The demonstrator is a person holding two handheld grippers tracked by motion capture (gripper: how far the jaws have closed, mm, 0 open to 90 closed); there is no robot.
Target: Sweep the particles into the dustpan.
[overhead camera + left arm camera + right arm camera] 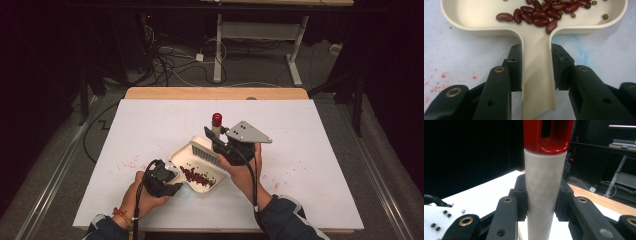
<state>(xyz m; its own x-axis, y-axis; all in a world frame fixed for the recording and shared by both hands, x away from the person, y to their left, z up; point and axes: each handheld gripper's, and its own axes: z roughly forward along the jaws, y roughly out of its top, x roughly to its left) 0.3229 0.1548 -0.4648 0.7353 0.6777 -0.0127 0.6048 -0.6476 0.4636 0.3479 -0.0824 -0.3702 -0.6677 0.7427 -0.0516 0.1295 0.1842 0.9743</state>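
Left gripper (pixel 536 75) clamped tight on the cream dustpan's handle (pixel 537 82), pan resting on the white table (pixel 310 165) at about seven o'clock from centre, red beans (pixel 541 13) piled at the pan's neck. Right gripper (pixel 543 202) squeezes the brush's white handle (pixel 544 187), red cap (pixel 548 135) at twelve o'clock, bristles (pixel 202 149) sitting over the pan's far rim.

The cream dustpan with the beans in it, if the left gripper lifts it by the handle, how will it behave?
The dustpan looks like rigid moulded plastic, so it should stay stiff. Held only at its narrow handle by the left gripper, it may sag forward. The smooth red beans lie loose and could roll out if it tilts.
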